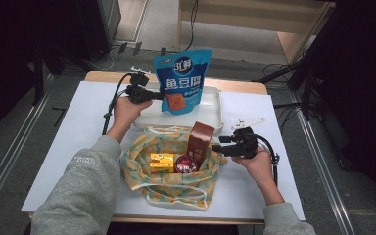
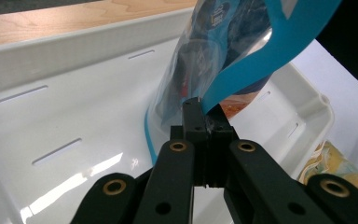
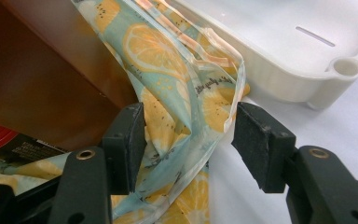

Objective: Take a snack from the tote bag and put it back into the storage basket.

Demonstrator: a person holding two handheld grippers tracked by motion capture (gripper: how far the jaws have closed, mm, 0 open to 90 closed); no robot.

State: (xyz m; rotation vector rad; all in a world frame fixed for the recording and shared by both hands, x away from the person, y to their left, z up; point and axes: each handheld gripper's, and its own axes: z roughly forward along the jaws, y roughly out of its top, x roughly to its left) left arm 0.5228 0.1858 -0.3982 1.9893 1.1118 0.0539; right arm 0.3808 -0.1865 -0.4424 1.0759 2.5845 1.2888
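**White table sheet, dim room: pouch lifted over tray, bag rim between open jaws**

White sheeting [image 1: 68, 147] covers the wooden table; dark floor and cables lie beyond it.

Left gripper [image 2: 204, 122]: jaws pressed together on the lower blue edge of the blue snack pouch [image 1: 182, 81]. In the high view the left gripper [image 1: 159, 96] holds the pouch upright by its left side, above the white tray [image 1: 214, 113]. In the left gripper view the pouch [image 2: 223, 51] hangs over the tray's slotted floor [image 2: 74, 121]; whether its bottom touches the floor cannot be told.

Right gripper [image 3: 189, 140]: jaws stand apart, with a fold of the lemon-print bag [image 3: 177, 93] between them. The left pad lies against the cloth; the right pad stands clear of it. In the high view the right gripper [image 1: 218, 147] sits at the bag's right rim [image 1: 215, 169].

Inside the bag: a brown carton [image 1: 200, 139] standing upright, a yellow box [image 1: 161, 163] lying flat, and a red round tin [image 1: 186, 165] just beside it. The bag lies in front of the tray, close to it.
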